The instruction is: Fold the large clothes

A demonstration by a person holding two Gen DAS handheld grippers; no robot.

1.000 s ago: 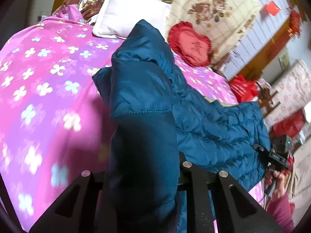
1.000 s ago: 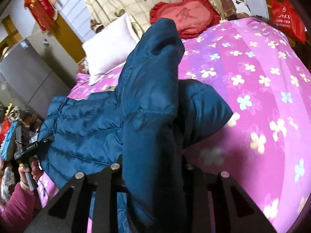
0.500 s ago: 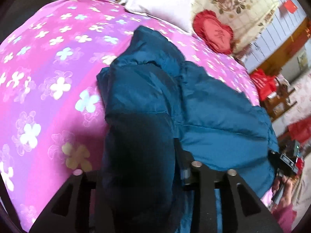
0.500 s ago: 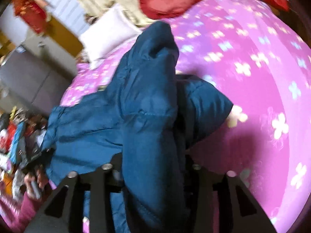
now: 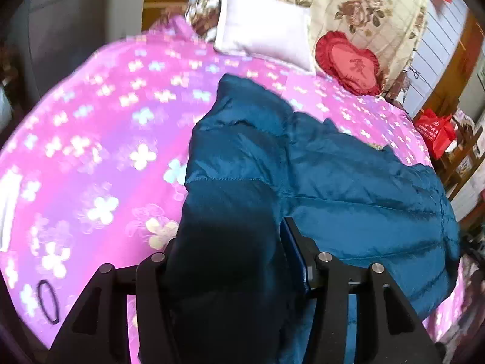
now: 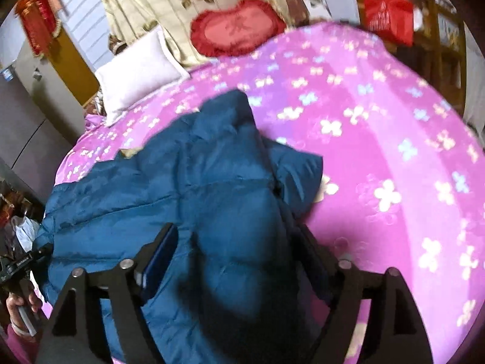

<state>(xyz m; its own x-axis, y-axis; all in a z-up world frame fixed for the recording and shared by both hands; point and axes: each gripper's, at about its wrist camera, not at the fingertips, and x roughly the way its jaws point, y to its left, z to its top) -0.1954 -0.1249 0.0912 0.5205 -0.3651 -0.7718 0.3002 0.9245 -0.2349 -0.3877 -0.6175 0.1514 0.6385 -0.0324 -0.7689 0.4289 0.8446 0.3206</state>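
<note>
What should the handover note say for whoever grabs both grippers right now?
Left gripper: fingers spread, with a bulky sleeve or edge of the blue puffer jacket lying between them.
Right gripper: same, fingers spread with a jacket part between them.
Whether either one clamps the jacket I cannot tell.
Jacket lies spread on the pink floral bedspread, near the white pillow and red heart cushion.
Done: no finished fold that I can see.
Left: fold the sleeves in and fold the body.

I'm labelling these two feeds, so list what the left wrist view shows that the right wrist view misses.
Only the left wrist view shows the black hair tie lying on the bedspread. Only the right wrist view shows the grey cabinet and the person's hand. Both show the blue jacket, white pillow, heart cushion and red bag.
</note>
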